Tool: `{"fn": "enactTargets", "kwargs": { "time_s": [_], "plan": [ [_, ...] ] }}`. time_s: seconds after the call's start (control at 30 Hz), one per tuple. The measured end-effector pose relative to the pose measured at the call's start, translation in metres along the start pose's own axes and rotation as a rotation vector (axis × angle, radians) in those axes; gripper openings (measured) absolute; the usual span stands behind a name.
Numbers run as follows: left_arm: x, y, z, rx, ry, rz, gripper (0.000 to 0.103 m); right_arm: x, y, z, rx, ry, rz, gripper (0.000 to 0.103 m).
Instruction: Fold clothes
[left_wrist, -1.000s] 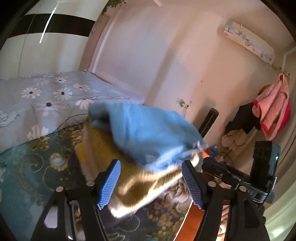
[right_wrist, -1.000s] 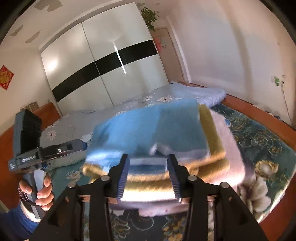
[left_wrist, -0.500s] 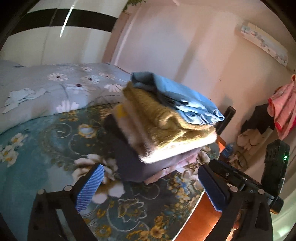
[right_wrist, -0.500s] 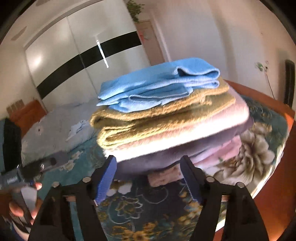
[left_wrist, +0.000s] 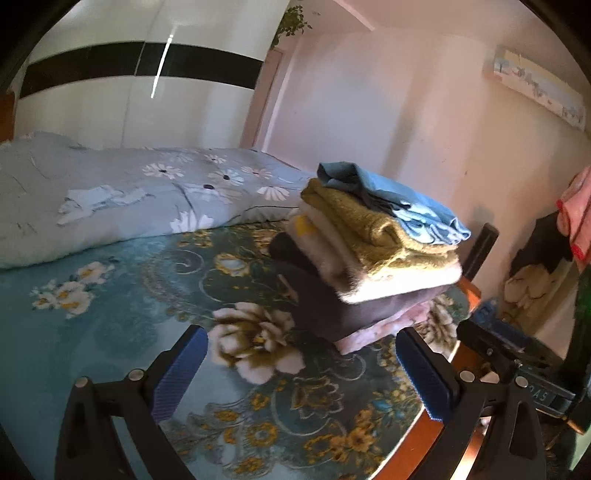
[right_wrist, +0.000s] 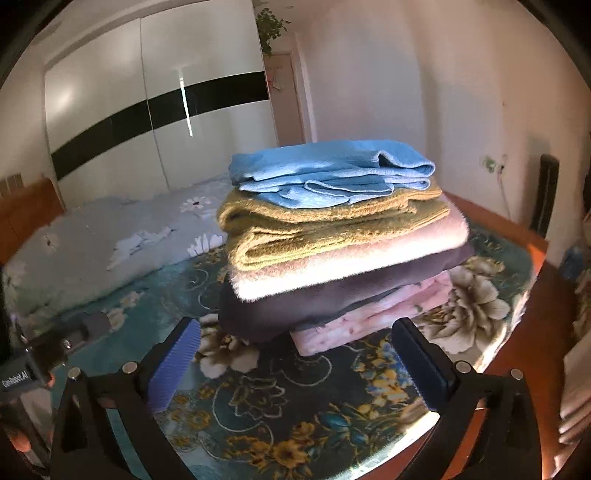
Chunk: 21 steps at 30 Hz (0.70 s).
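Note:
A stack of folded clothes sits on the floral bedspread near the bed's corner. A folded blue garment (right_wrist: 332, 171) lies on top, also in the left wrist view (left_wrist: 399, 201). Under it lie a mustard-yellow piece (right_wrist: 317, 229), a pale pink fleece (right_wrist: 351, 262), a dark purple piece (right_wrist: 295, 306) and a pink patterned piece (right_wrist: 369, 317). My left gripper (left_wrist: 301, 373) is open and empty, held back from the stack. My right gripper (right_wrist: 295, 365) is open and empty, just in front of the stack.
A grey daisy-print duvet (left_wrist: 122, 195) lies bunched at the bed's far side. The wooden bed frame edge (right_wrist: 535, 295) runs along the right. A white wardrobe (right_wrist: 147, 110) stands behind. Clothes hang on the wall (left_wrist: 576, 218) at right.
Both grippers opened wide and pulled back from the stack. The blue garment, held over the pile one second ago, now rests folded on top.

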<state>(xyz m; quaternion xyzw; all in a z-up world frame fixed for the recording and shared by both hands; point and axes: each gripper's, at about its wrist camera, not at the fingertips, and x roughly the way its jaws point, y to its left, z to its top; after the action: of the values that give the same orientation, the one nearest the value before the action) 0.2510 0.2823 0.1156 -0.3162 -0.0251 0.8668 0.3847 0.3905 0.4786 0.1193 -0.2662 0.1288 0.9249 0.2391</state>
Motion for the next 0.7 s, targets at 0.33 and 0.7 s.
{"fn": "enactTargets", "kwargs": {
  "time_s": [0.33,0.7],
  "plan": [
    [-0.026,-0.012,-0.011,0.13,-0.062,0.071,0.103,-0.016,0.024,-0.012,-0.021,-0.013,-0.088,0.103],
    [-0.022,-0.01,-0.015,0.116,-0.067,0.087,0.103,-0.026,0.042,-0.032,-0.062,-0.025,-0.164,0.103]
  ]
}}
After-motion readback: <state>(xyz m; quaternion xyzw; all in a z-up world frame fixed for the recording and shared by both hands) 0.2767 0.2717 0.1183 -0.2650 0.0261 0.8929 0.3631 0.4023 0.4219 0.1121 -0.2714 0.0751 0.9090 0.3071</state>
